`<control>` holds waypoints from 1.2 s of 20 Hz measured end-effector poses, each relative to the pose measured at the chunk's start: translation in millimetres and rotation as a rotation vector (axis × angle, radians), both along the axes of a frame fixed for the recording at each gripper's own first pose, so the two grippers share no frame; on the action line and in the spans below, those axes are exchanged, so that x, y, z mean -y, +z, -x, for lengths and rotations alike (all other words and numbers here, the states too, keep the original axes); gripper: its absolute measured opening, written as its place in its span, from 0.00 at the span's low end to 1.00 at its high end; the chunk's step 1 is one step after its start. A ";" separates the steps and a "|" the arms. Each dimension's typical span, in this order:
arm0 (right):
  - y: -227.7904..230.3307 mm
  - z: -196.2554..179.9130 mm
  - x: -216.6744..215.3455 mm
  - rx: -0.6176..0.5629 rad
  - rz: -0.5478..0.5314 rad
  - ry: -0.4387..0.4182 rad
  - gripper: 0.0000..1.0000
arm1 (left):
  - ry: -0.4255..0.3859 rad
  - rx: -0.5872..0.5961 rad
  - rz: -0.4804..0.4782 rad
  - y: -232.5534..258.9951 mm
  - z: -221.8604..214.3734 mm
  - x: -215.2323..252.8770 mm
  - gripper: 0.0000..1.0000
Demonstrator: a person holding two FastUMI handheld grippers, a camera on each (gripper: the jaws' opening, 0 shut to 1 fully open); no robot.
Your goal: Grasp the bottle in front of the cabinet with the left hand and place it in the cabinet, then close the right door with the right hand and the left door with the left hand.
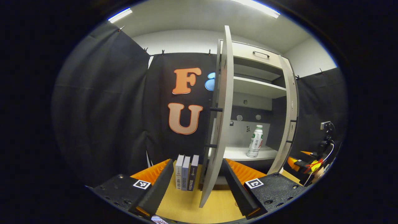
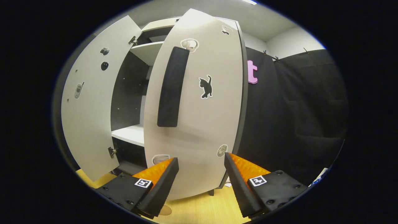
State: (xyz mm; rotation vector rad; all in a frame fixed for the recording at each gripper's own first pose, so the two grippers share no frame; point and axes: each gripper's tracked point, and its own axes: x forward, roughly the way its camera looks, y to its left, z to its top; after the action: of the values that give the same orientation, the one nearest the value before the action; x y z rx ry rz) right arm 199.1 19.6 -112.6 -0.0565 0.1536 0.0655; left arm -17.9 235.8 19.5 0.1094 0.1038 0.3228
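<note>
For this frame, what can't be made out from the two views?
- Right gripper view: the right door hides the cabinet's lower shelf where the bottle stands.
- Left gripper view: the left door, seen edge-on, covers the cabinet's left part.
- Left gripper view: the books' spine text is too small.

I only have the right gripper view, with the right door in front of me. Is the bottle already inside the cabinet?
Observer: Yes. In the left gripper view the bottle stands upright on the lower shelf.
Operator: Is the left gripper free?
Observer: The left gripper has its jaws open and empty. The left door stands open, edge-on in front of it.
Operator: Anything beside the cabinet on that side?
Observer: Three books stand upright on the table, just left of that door.
</note>
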 end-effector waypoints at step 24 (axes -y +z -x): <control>101.9 89.1 97.0 0.102 -0.043 -0.115 0.94 | 0.002 -0.082 0.075 -72.9 -68.4 -51.9 0.97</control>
State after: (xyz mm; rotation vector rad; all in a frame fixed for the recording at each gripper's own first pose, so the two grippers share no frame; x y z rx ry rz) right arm 110.0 -77.4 -10.7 -0.0077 0.0537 -0.0490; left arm 50.5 287.7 -53.4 0.0483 0.1974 0.3163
